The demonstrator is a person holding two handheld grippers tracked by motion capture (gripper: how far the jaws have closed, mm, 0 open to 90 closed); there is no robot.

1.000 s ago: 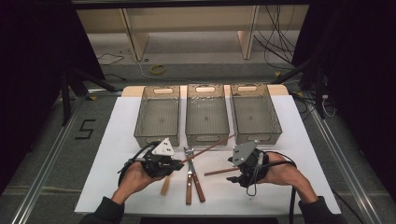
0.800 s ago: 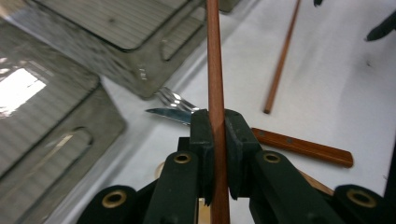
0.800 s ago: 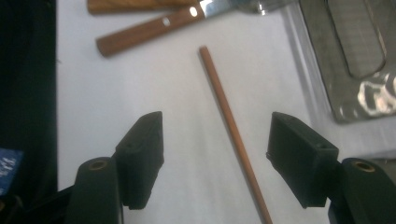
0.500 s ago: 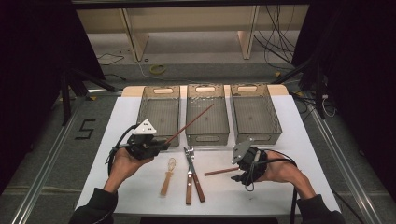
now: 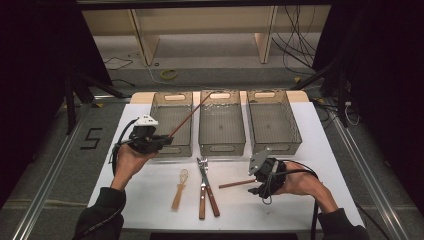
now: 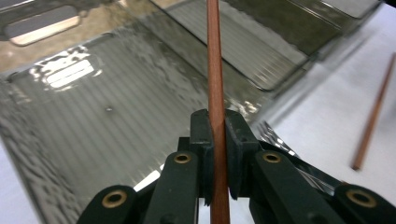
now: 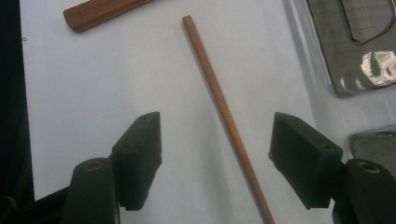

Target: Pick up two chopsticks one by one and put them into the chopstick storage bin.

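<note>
The left tool (image 6: 215, 154) is clamped on a thin wooden chopstick (image 6: 214, 70) near its lower end, the long free length slanting up over the left clear bin (image 5: 172, 125). Held so far from its middle, the light, stiff, smooth stick will likely lever and twist in the pads; a grip closer to centre would steady it. The right tool (image 7: 215, 158) stands with jaws wide apart, straddling the second chopstick (image 7: 219, 100), which lies flat on the white worktop (image 5: 150, 185). Being round, that one may roll when pinched.
</note>
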